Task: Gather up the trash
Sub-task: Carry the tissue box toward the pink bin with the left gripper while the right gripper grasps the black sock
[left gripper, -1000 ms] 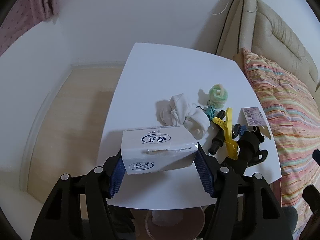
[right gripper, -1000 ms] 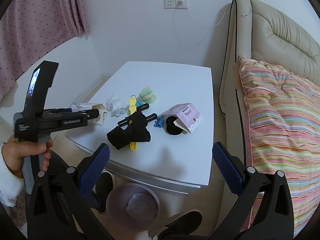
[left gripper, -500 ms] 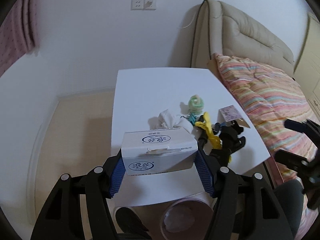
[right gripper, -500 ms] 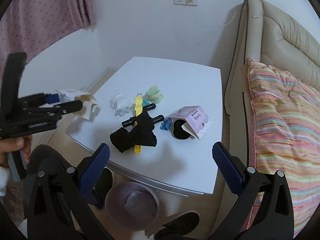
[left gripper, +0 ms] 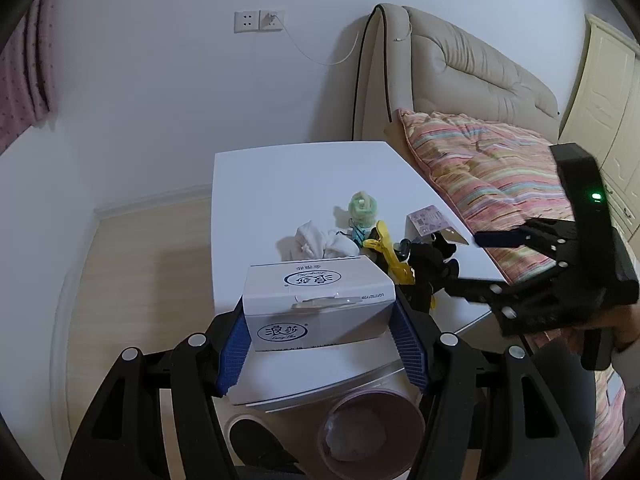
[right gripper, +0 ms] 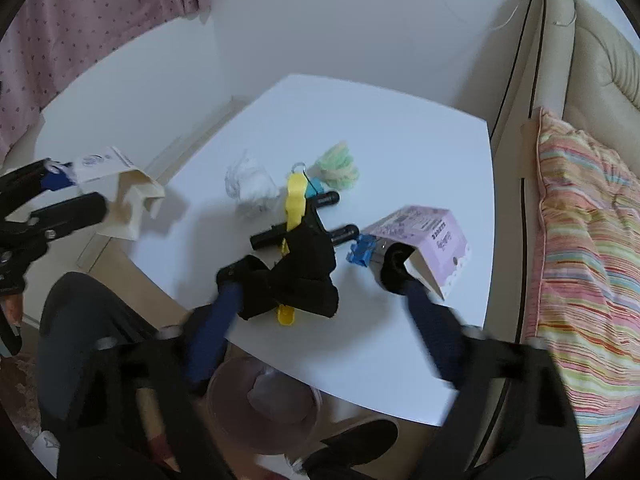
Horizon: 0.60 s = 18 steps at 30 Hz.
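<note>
The left gripper [left gripper: 320, 316] clamps a white carton [left gripper: 318, 306] between its jaws, held above the table [left gripper: 280, 184] edge, just short of the pink bin [left gripper: 370, 432] on the floor below. Step in hand, by judgement: carrying the carton to the bin. Next: centre it over the rim, then release. The right gripper [right gripper: 316, 296], jaws wide, straddles the black cloth [right gripper: 296, 280]

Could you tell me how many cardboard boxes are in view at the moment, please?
2. A white box is held between the left gripper's jaws above the table's near edge; a pink box lies open on the table near the sofa side.
</note>
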Each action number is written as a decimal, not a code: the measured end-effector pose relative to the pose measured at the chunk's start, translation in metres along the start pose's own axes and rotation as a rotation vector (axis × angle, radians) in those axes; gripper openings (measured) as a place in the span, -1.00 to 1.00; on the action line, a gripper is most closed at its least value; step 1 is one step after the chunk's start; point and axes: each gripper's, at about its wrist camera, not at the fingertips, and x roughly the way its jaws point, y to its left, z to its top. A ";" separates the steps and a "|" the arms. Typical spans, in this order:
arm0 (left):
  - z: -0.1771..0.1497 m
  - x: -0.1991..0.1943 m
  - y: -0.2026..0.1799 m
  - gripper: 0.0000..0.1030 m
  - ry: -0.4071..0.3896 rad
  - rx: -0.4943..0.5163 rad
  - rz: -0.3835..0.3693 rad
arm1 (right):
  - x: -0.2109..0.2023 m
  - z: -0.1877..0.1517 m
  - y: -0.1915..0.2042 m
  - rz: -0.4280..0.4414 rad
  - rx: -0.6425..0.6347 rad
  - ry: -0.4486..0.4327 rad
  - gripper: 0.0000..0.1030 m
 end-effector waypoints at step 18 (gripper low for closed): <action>-0.009 0.005 0.002 0.21 0.021 -0.010 -0.032 | 0.010 -0.001 0.001 0.048 0.001 0.000 -0.72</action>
